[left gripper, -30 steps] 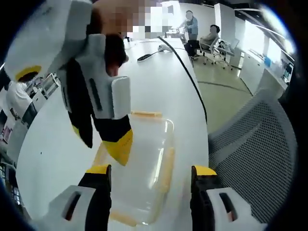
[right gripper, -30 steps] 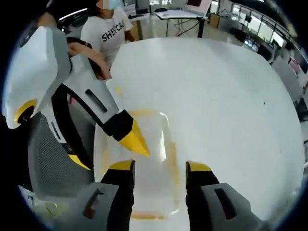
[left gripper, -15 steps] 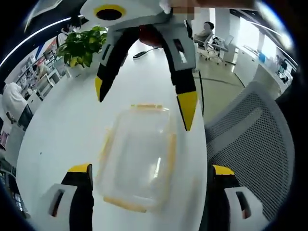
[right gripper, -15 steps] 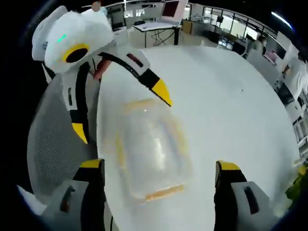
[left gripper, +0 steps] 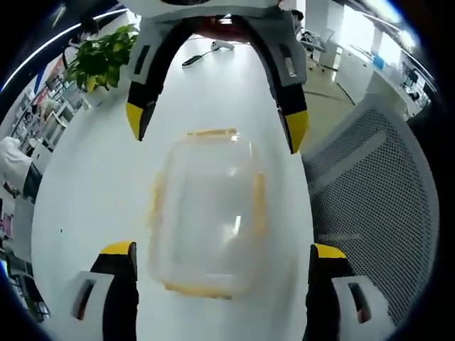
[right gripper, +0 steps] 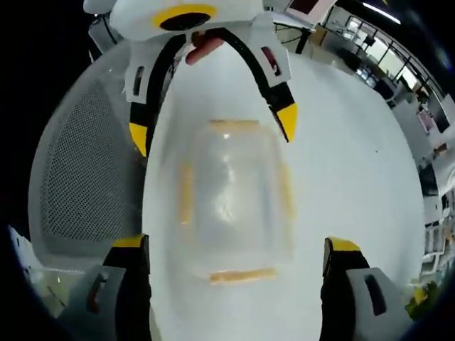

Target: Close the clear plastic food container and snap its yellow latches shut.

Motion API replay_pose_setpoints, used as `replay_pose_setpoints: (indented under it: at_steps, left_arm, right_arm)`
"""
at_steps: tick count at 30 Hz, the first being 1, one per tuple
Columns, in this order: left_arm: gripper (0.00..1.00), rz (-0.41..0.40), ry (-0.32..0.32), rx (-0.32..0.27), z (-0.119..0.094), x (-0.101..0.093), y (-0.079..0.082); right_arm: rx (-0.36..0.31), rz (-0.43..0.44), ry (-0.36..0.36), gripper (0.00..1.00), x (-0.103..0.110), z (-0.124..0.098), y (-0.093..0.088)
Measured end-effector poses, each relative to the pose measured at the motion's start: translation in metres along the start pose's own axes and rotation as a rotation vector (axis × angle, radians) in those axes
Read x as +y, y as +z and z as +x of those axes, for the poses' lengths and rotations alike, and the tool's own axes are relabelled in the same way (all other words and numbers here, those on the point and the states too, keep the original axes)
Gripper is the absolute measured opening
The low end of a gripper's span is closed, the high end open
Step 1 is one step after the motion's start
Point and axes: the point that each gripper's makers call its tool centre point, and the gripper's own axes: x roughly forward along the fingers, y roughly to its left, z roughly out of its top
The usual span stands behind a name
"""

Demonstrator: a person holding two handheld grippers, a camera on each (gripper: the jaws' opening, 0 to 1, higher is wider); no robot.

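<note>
Facing each other across the container [left gripper: 206, 213], the left gripper [left gripper: 220, 266] and right gripper [right gripper: 238, 259] both stand wide and empty. A second ago their jaws were narrower and low over the lid; now each spans the box, clear of it. It sits lid-on near the worktop [left gripper: 92, 177] edge beside a mesh chair [left gripper: 370, 192], so pressing down the yellow latches [right gripper: 243, 275] probably comes next.

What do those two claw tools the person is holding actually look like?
Both match. The left claw and right claw have a white plastic body, two black prongs with white side panels and dark slots, and pointed yellow tips. On each rounded white head sits a yellow ring around a dark centre.
</note>
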Motion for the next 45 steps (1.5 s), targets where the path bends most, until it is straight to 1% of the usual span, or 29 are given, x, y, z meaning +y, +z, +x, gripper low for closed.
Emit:
replay_pose_setpoints:
  at_steps: [1,3,7,12,16,19,21,26,28,32,34,35,37,38,45]
  left_arm:
    - [0.98,-0.017,-0.017,0.002,0.001,0.0,0.0]
    - [0.97,-0.045,-0.025,0.01,0.003,0.002,-0.002]
    - [0.96,-0.026,-0.03,0.064,0.008,0.002,-0.012]
    - [0.95,-0.037,-0.036,0.077,0.01,0.003,-0.012]
    - [0.92,-0.036,-0.036,0.101,0.015,0.004,-0.014]
    - [0.92,-0.06,-0.058,0.098,0.018,0.001,-0.012]
    - [0.91,-0.044,-0.052,0.112,0.02,0.002,-0.013]
    - [0.92,-0.038,-0.054,0.125,0.025,0.003,-0.014]
    - [0.92,-0.025,-0.049,0.137,0.027,0.003,-0.015]
    - [0.92,0.001,-0.043,0.16,0.03,0.003,-0.017]
    - [0.91,0.017,-0.037,0.17,0.03,0.005,-0.019]
    - [0.89,0.024,-0.036,0.173,0.03,0.005,-0.019]
    - [0.82,0.048,-0.033,0.173,0.03,0.006,-0.019]
    - [0.81,0.054,-0.034,0.173,0.03,0.007,-0.019]
    - [0.81,0.035,-0.034,0.183,0.032,0.005,-0.019]
  right_arm:
    - [0.001,-0.002,0.002,0.99,0.0,0.001,0.0]
    - [0.012,-0.019,0.008,0.97,0.002,0.004,-0.002]
    - [0.016,-0.023,0.03,0.97,0.006,0.008,-0.007]
    - [0.03,-0.024,0.039,0.94,0.007,0.012,-0.013]
    - [0.043,-0.044,0.029,0.91,0.004,0.015,-0.017]
    - [0.039,-0.033,0.034,0.91,0.004,0.018,-0.017]
    - [0.042,-0.046,0.038,0.91,0.005,0.021,-0.018]
    - [0.035,-0.053,0.045,0.89,0.005,0.025,-0.015]
    - [0.046,-0.056,0.048,0.89,0.005,0.028,-0.018]
    - [0.038,-0.047,0.053,0.84,0.003,0.029,-0.018]
    - [0.042,-0.055,0.057,0.83,0.003,0.029,-0.02]
    - [0.038,-0.043,0.065,0.81,0.003,0.029,-0.019]
    - [0.044,-0.026,0.076,0.77,0.002,0.027,-0.02]
    - [0.044,-0.014,0.095,0.76,0.004,0.028,-0.02]
    - [0.072,-0.028,0.086,0.76,0.005,0.031,-0.021]
